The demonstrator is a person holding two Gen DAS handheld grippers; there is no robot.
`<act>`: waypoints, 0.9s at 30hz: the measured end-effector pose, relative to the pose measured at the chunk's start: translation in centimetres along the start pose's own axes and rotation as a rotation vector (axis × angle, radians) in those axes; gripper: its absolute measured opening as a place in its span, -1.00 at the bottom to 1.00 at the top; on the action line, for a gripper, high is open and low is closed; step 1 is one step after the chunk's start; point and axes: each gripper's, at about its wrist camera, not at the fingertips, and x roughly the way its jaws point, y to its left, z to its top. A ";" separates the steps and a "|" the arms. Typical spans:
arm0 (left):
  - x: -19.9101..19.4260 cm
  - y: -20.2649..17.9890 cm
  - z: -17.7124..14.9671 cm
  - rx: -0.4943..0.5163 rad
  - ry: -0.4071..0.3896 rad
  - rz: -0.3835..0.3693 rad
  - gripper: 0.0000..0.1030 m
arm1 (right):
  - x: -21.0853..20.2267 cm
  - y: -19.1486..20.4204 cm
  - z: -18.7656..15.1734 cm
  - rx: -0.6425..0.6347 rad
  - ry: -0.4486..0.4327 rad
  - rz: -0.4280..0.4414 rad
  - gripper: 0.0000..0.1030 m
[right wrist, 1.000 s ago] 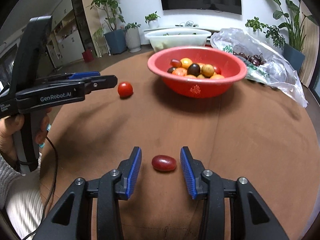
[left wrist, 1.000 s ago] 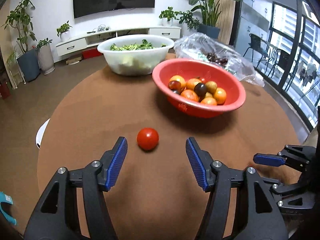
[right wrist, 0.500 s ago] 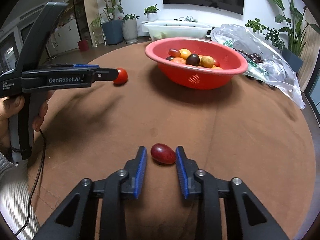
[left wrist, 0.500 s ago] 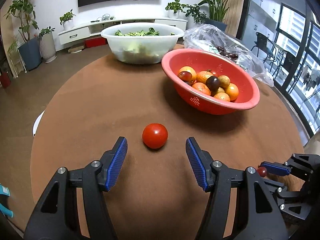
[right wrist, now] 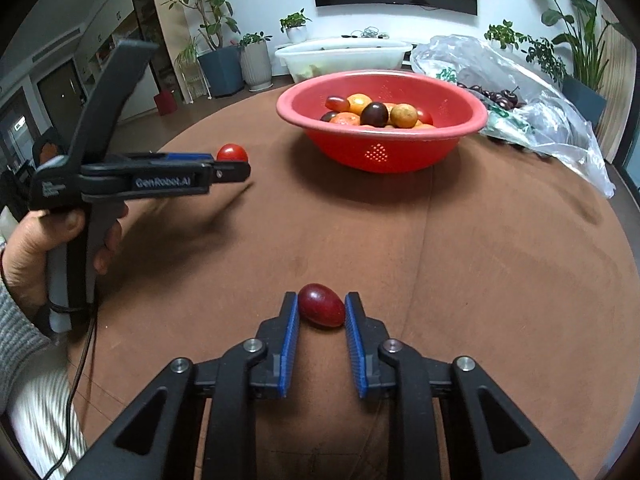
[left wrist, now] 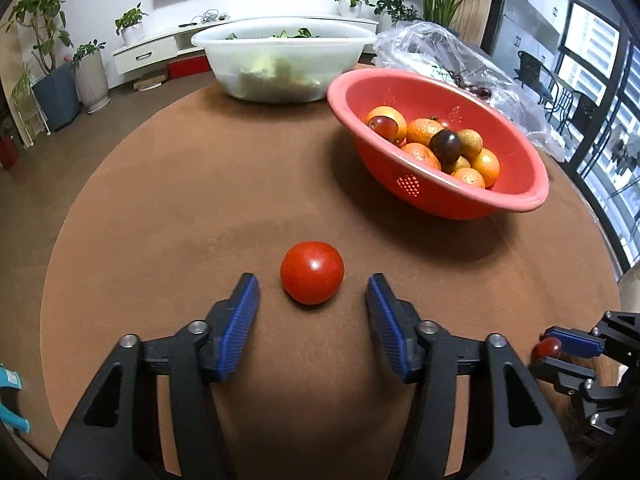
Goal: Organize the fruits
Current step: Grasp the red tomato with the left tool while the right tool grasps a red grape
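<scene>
A round red tomato (left wrist: 312, 272) lies on the brown table, just ahead of my left gripper (left wrist: 312, 290). Its blue pads stand on either side of the fruit with gaps showing, and the jaws are closing. In the right wrist view the same tomato (right wrist: 232, 153) sits at the tip of the left gripper (right wrist: 230, 170). My right gripper (right wrist: 321, 307) is shut on a dark red oval grape tomato (right wrist: 321, 305) resting low on the table; that fruit (left wrist: 546, 347) also shows at the left view's right edge. The red colander (left wrist: 520, 199) holds several mixed fruits.
A white basin (left wrist: 280, 64) of greens stands at the table's far side. A clear plastic bag (right wrist: 520, 92) with dark cherries lies right of the colander (right wrist: 380, 152). A hand in a grey sleeve (right wrist: 24, 264) holds the left gripper's handle.
My right jaws have closed onto the grape tomato. My left gripper has come forward and down to the red tomato, and its pads have narrowed around it.
</scene>
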 end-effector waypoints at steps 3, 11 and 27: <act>0.3 0.0 0.2 -0.004 -0.003 0.004 -0.29 | 0.0 -0.1 0.0 0.011 -0.001 0.009 -0.51; -0.1 0.4 0.0 -0.024 -0.011 -0.011 -0.43 | 0.0 -0.3 0.1 0.019 0.002 0.018 -0.51; -4.2 -1.1 -0.7 -0.038 -0.082 -0.128 -0.43 | -1.6 -1.7 1.2 0.118 -0.051 0.112 -0.51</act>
